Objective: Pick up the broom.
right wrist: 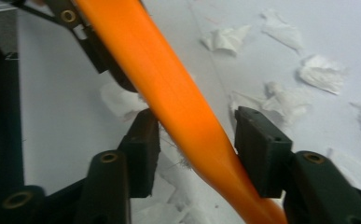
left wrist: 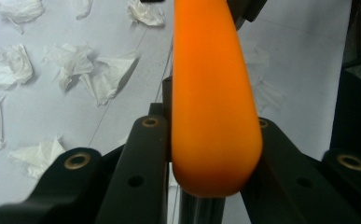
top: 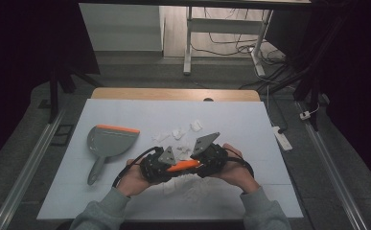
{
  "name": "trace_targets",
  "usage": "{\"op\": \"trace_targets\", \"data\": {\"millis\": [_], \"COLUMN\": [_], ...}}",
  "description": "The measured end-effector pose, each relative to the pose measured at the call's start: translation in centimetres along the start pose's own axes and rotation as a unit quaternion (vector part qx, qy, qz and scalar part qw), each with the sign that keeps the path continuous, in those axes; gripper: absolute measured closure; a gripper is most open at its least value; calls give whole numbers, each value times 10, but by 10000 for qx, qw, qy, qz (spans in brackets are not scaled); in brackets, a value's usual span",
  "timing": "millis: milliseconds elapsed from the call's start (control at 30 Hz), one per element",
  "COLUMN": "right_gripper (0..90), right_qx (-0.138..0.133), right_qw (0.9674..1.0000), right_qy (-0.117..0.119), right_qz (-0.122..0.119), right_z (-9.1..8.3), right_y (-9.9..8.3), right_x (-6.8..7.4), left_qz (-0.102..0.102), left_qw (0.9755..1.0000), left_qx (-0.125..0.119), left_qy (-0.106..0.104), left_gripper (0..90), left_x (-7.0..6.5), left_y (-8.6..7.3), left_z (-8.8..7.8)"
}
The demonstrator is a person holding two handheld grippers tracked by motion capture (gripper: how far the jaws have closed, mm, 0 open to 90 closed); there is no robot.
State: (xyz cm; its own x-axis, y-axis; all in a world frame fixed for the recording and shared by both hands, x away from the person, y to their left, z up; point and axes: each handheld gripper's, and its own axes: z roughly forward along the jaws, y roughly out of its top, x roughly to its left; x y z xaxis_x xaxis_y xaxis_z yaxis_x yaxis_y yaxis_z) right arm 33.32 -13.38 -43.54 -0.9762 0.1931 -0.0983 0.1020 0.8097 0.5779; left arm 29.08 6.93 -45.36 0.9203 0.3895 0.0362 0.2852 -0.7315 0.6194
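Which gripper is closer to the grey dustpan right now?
Left. The left gripper sits just right of the grey dustpan; the right gripper is farther right, beyond the orange handle.

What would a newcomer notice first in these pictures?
The bright orange brush handle stands out, held low at the table's near middle between the left gripper and the right gripper. Crumpled white tissue scraps lie scattered behind them, and a grey dustpan with an orange edge rests at the left.
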Motion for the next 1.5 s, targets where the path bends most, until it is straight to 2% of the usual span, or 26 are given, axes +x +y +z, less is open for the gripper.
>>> {"op": "trace_targets", "data": {"millis": [67, 133, 200, 233, 333, 500, 600, 700, 833, 1000, 1067, 1167, 1400, 1500], "right_gripper": [567, 597, 619, 635, 655, 667, 669, 670, 671, 672, 672, 673, 693, 693], "right_qx": [18, 34, 41, 39, -90, -150, -171, -221, -365, -423, -425, -452, -459, -467], "right_qw": [9999, 9998, 9997, 9996, 9996, 9996, 9997, 9997, 9990, 9980, 9977, 9972, 9951, 9947], "right_qy": [78, 78, 50, 95, 139, 180, 138, 74, 61, -35, -112, -85, -399, -409], "right_qz": [-68, -194, -253, -278, -247, -142, -69, 38, 245, 458, 511, 595, 774, 822], "right_z": [0, 0, -1, -1, -4, -4, -3, -5, -7, -7, -8, -10, -13, -15], "right_y": [-1, -1, -1, -1, -2, 0, 0, -1, -4, -7, -9, -11, -16, -18], "right_x": [0, 2, 5, 5, 3, 4, 3, 0, -6, -13, -14, -18, -23, -26], "left_qz": [51, 132, 133, 133, 72, -27, -231, -439, -746, -1053, -1201, -1412, -1884, -2009], "left_qw": [10000, 9999, 9996, 9995, 9988, 9984, 9970, 9940, 9895, 9852, 9829, 9794, 9710, 9681], "left_qx": [2, -105, -230, -290, -480, -506, -638, -814, -1001, -1004, -1010, -997, -987, -1014], "left_qy": [-7, 24, 17, 78, 82, 232, 374, 589, 725, 904, 959, 1048, 1093, 1106], "left_gripper": [779, 769, 757, 744, 689, 609, 524, 441, 423, 403, 403, 401, 394, 394], "left_x": [2, 3, 5, 6, 8, 9, 10, 13, 16, 18, 20, 22, 32, 33], "left_y": [-1, -4, -6, -6, -9, -11, -14, -19, -28, -47, -57, -74, -105, -114], "left_z": [0, -2, -5, -6, -10, -13, -16, -24, -35, -48, -53, -60, -70, -73]}}
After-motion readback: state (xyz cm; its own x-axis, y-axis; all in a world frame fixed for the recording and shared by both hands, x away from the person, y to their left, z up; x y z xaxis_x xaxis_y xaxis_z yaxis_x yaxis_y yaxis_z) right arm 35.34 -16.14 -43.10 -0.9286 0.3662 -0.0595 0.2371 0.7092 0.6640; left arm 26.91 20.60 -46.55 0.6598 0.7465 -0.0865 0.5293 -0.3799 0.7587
